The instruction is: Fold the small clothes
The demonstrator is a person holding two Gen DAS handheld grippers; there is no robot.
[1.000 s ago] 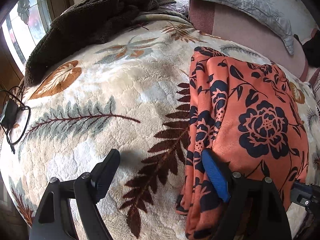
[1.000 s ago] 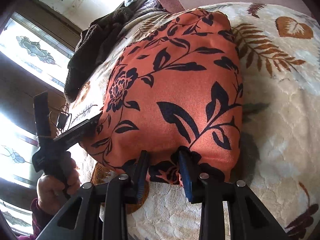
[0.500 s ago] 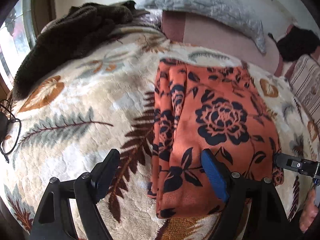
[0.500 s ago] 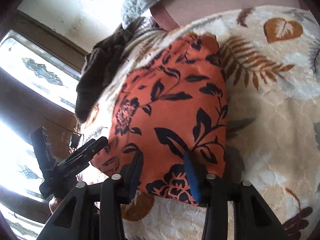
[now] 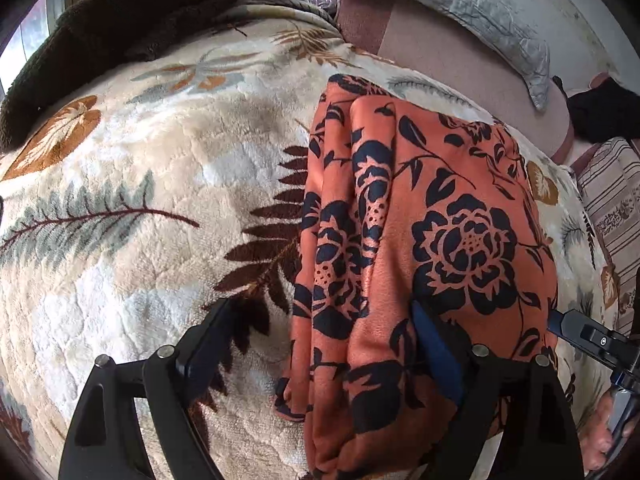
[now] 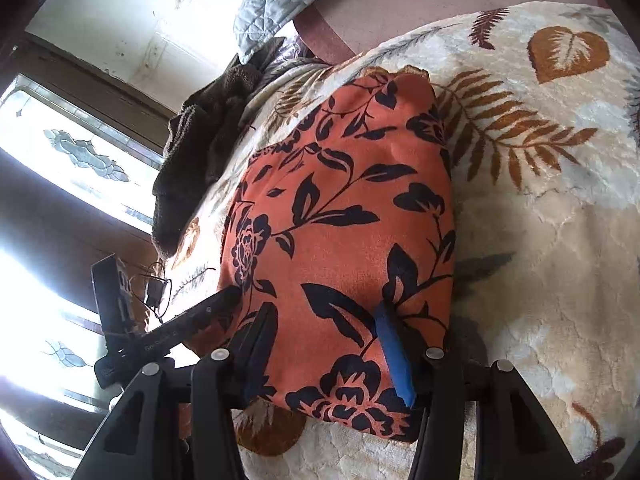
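An orange garment with a dark floral print (image 5: 432,216) lies folded on the leaf-patterned cream blanket (image 5: 160,184); it also shows in the right wrist view (image 6: 344,216). My left gripper (image 5: 320,344) is open, its jaws wide apart over the garment's near left edge, with the blue-padded finger (image 5: 436,348) resting on the cloth. My right gripper (image 6: 324,348) is open over the garment's near edge, with the cloth lying between its jaws. The left gripper also appears at the left of the right wrist view (image 6: 192,320).
A dark brown fuzzy blanket (image 5: 132,20) is heaped at the far left by the window. A grey quilted pillow (image 5: 440,4) and a pink headboard cushion (image 5: 448,68) lie at the back. A striped cushion (image 5: 612,208) is at the right. A charger with cable (image 6: 154,292) lies by the window.
Both grippers have moved back in close over the garment's near edge. The right gripper's jaws have opened wider. The garment lies flat and has not shifted.
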